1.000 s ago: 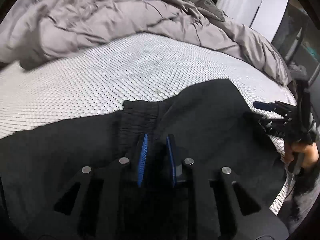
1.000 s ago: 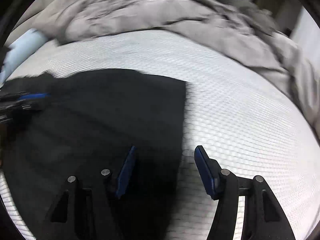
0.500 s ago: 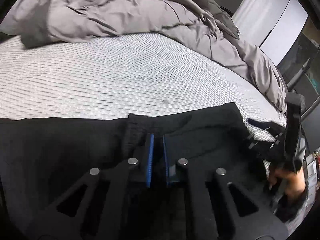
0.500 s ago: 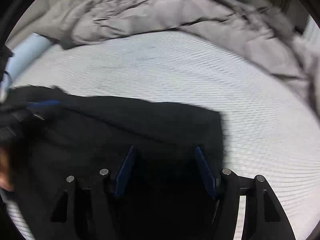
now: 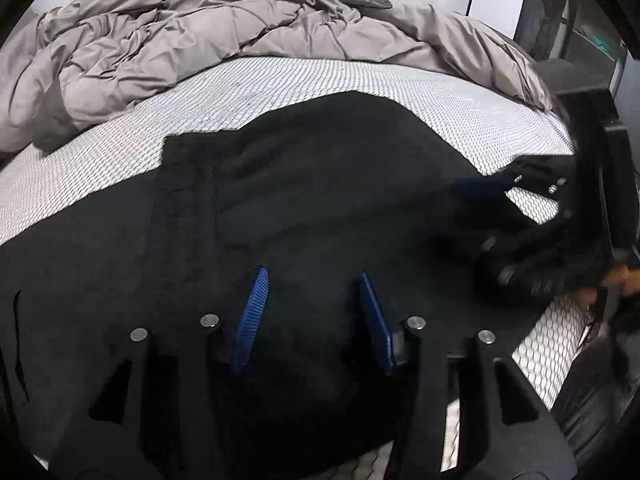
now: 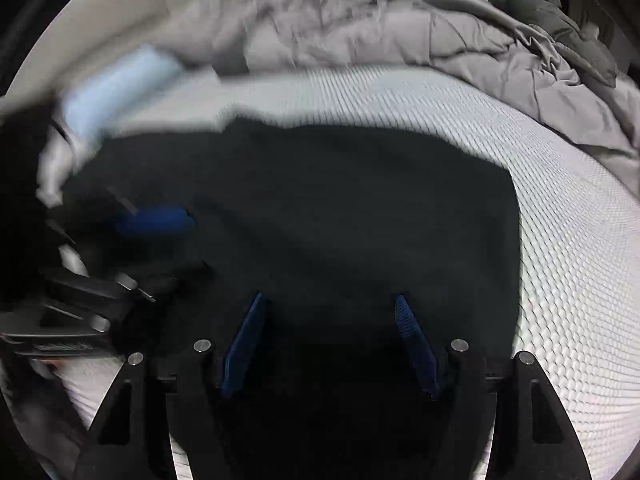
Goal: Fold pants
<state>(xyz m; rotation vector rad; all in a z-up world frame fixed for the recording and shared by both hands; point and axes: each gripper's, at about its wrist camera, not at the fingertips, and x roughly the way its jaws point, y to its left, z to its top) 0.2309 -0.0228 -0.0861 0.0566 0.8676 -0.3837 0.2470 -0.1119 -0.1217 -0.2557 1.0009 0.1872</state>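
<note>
Left claw [image 5: 312, 320] now opening above pants [image 5: 320, 184], pale blue pillow [image 6: 120, 84] only in right view

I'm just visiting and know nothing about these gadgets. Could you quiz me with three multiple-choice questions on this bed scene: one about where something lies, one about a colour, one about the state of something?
1. Where is the grey duvet?
A. Bunched at the far side of the mattress
B. Spread over the pants
C. On the floor

2. What colour are the pants?
A. Red
B. White
C. Black

3. How do the jaws of the left hand-held gripper stand?
A. Apart, opening, pressing on nothing
C. Clamped on the duvet
B. Hidden from view

Answers:
1 A: the duvet is heaped beyond the bare patterned mattress.
2 C: the cloth is dark black against the pale mattress.
3 A: both blue pads show a clear gap, with the pants lying below them.
</note>
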